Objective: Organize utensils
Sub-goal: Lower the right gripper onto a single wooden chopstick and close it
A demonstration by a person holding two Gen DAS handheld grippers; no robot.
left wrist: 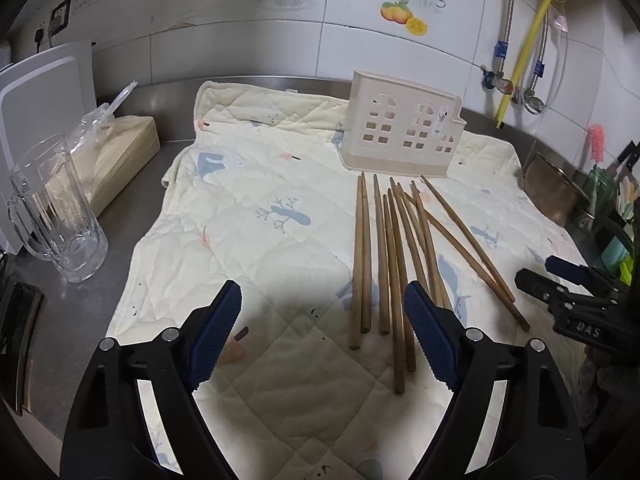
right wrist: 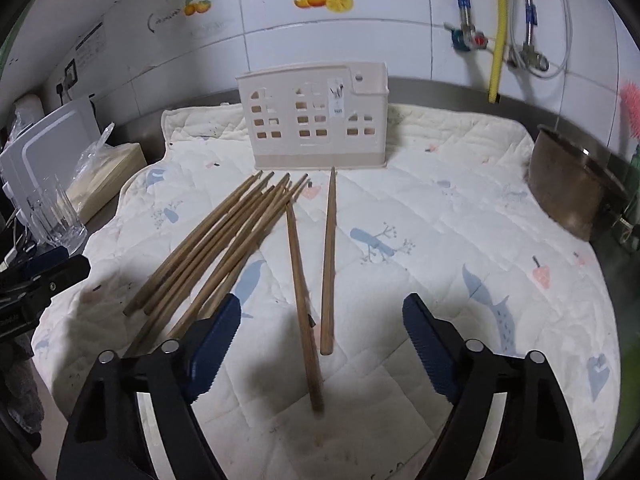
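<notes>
Several wooden chopsticks (left wrist: 362, 248) lie loose on a quilted cream cloth (left wrist: 240, 208), in front of a beige plastic utensil holder (left wrist: 400, 128) with window cut-outs. My left gripper (left wrist: 324, 300) hovers open over the near ends of the bundle; its pads touch nothing. In the right wrist view the bundle (right wrist: 224, 240) fans out to the left, and two separate chopsticks (right wrist: 298, 264) lie between the fingers of my open right gripper (right wrist: 322, 308), untouched by its pads. The holder (right wrist: 316, 120) stands upright behind them. Each gripper shows at the edge of the other's view: right gripper (left wrist: 536, 270), left gripper (right wrist: 76, 260).
A glass mug (left wrist: 60, 216) stands on the steel counter to the left, beside a wrapped wooden block (left wrist: 120, 148) and a white board (left wrist: 40, 92). A metal pot (right wrist: 572, 184) sits at the cloth's right edge. Pipes and a yellow hose (left wrist: 524, 56) run down the tiled wall.
</notes>
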